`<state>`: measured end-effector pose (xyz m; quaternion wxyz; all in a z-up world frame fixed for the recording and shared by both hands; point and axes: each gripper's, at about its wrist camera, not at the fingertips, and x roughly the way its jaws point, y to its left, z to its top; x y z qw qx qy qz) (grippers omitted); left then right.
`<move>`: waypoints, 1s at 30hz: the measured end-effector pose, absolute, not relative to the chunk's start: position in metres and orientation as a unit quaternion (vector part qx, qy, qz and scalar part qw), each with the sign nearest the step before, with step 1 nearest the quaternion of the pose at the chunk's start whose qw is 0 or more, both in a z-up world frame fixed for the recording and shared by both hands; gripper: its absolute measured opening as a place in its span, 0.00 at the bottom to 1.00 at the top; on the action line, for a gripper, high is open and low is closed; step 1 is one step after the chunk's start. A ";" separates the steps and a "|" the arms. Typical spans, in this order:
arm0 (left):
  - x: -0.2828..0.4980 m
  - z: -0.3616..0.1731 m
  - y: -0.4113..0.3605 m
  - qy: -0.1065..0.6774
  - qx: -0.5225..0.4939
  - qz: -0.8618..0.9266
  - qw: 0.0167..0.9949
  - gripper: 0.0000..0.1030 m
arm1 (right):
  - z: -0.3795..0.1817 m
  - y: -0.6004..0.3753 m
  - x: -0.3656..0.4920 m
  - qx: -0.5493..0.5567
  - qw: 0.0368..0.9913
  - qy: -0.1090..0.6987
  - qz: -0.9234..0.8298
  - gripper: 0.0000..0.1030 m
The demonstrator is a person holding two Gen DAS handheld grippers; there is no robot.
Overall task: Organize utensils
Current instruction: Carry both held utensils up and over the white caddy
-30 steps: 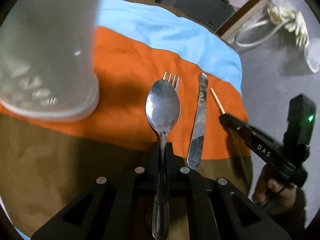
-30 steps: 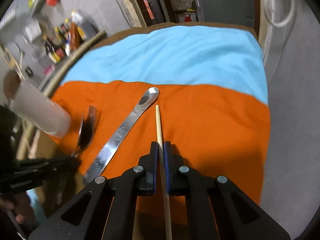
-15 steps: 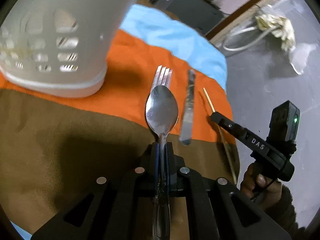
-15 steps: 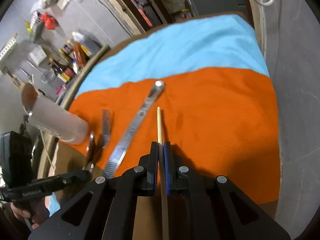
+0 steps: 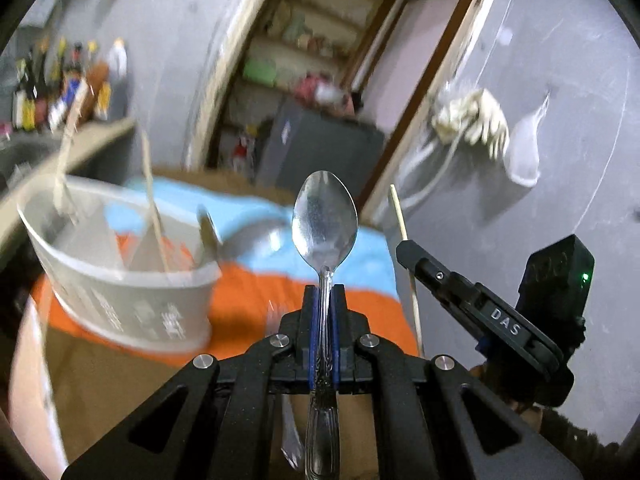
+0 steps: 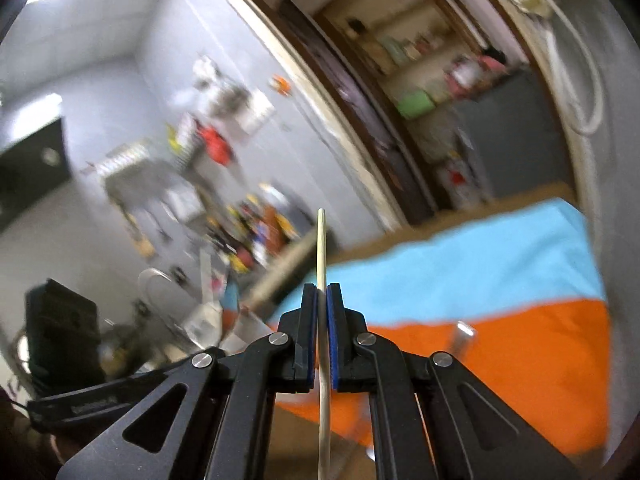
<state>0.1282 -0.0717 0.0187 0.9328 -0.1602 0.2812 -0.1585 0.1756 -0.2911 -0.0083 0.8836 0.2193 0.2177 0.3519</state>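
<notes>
In the left wrist view the left gripper (image 5: pixel 324 312) has its fingers (image 5: pixel 310 320) clamped on the neck of a metal spoon (image 5: pixel 324 224). The spoon's bowl stands up at the centre of the frame, and its patterned handle runs down between the black finger arms to the bottom edge. Left of the fingers, at middle left, sits a white perforated utensil holder (image 5: pixel 132 300) on the striped cloth (image 5: pixel 256 300). It is blurred, but a few thin sticks and what looks like a metal utensil lean inside it. The cloth shows an orange band under the holder, a light blue band behind it and brown at the lower left. To the right of the spoon the right gripper (image 5: pixel 404 246) enters from the lower right, held by a person's hand (image 5: pixel 500 384), and carries a thin wooden stick (image 5: pixel 402 224) that points upward.

In the right wrist view the right gripper's blue-padded fingers (image 6: pixel 334 336) are pressed together on that same wooden stick, which runs straight up the centre from the bottom edge to a tip above the fingers. To the right lie the cloth's light blue and orange bands, with a blurred metal utensil (image 6: pixel 462 338) lying on the orange part. At lower left the body of the left gripper is partly visible, its fingers out of frame. A grey wall, a shelf of bottles and a doorway fill the blurred background.
</notes>
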 end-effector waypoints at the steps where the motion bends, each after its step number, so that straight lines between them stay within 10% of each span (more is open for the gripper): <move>1: 0.127 0.028 -0.065 0.263 -0.161 -0.152 0.939 0.03 | -0.002 -0.283 0.177 0.223 0.882 0.204 0.362 0.03; 30: 0.196 0.032 0.157 0.087 -0.267 -0.026 0.959 0.03 | 0.013 -0.148 0.188 0.288 0.915 0.013 0.283 0.03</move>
